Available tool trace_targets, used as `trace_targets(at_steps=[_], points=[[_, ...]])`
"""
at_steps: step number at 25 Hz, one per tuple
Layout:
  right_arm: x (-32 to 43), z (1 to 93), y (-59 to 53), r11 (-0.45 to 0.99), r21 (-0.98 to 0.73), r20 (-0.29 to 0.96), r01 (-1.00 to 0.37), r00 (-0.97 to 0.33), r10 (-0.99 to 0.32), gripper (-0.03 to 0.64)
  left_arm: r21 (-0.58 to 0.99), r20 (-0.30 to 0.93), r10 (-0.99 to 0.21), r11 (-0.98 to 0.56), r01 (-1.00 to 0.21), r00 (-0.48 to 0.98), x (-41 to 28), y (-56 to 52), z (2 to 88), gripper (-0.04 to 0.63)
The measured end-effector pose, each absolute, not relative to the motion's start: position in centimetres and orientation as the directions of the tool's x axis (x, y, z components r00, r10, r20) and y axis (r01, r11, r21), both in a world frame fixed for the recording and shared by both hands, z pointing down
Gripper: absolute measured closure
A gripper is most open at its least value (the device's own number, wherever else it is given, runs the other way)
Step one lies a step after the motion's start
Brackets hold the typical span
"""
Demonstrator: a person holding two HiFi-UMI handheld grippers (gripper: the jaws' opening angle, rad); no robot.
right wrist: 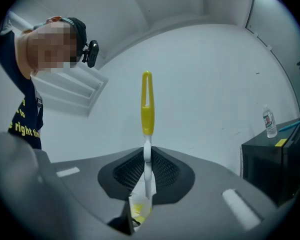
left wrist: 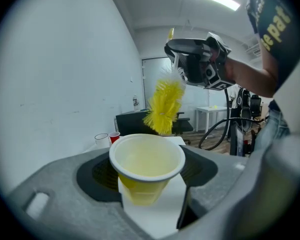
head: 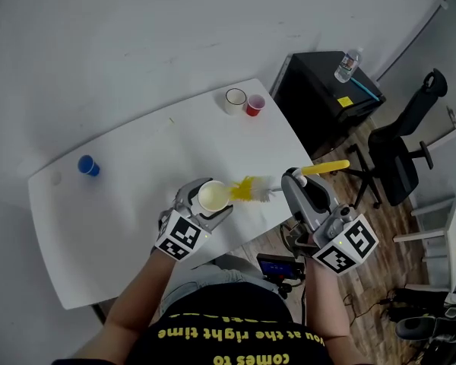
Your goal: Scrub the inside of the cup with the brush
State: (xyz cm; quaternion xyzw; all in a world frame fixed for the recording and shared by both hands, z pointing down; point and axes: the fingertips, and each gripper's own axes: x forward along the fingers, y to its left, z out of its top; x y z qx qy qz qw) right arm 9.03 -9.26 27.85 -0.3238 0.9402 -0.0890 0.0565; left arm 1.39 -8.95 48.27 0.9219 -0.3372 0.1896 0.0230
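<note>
- The left gripper (head: 207,199) has its jaws set wide, pressed on the sides of a pale yellow disposable cup (left wrist: 147,160). The cup is held above the near table edge, not resting on it.
- The cup's mouth faces up and stands clear of the jaws. My judgement is that this leaves the inside open to the brush.
- The right gripper (head: 294,178) has its jaws nearly together, clamped on the thin white stem of a bottle brush with yellow bristles and a yellow handle (head: 251,189).
- The handle juts out beyond the jaws, while the bristle end points towards the cup. A mid-stem grip probably gives better control of the head.
- The bristles sit just beside the cup's rim and are not yet inside. I cannot tell whether the tips touch the rim.
- Judgement: scrubbing has not started, and the next step is to put the bristles into the cup.
- The surface is a white table with rounded corners (head: 137,158). A small blue cup (head: 88,166) stands on its left part.
- A white mug with a dark rim (head: 235,100) and a red cup (head: 254,105) stand side by side at the far edge.
- In the room, a black cabinet (head: 319,93) has a clear water bottle (head: 348,65) on top, and a black office chair (head: 401,158) stands on the wood floor (head: 365,238).
</note>
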Motion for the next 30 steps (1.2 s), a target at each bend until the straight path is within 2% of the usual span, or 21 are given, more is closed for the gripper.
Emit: trace_targets(at_steps=[18,30], points=[[10.6,31.7,-10.5,0.721,-0.13,0.061,-0.681,-0.731,-0.679,0.576,-0.09,0.328,-0.671,-0.723,-0.685,0.665,-1.8,-8.9,46.2,0.25],[11.2,32.9,-10.6,0.707,-0.154,0.062,-0.69,-0.721,-0.69,0.576,-0.07,0.297,-0.672,-0.724,-0.687,0.678,-2.3,-8.5,45.3,0.25]])
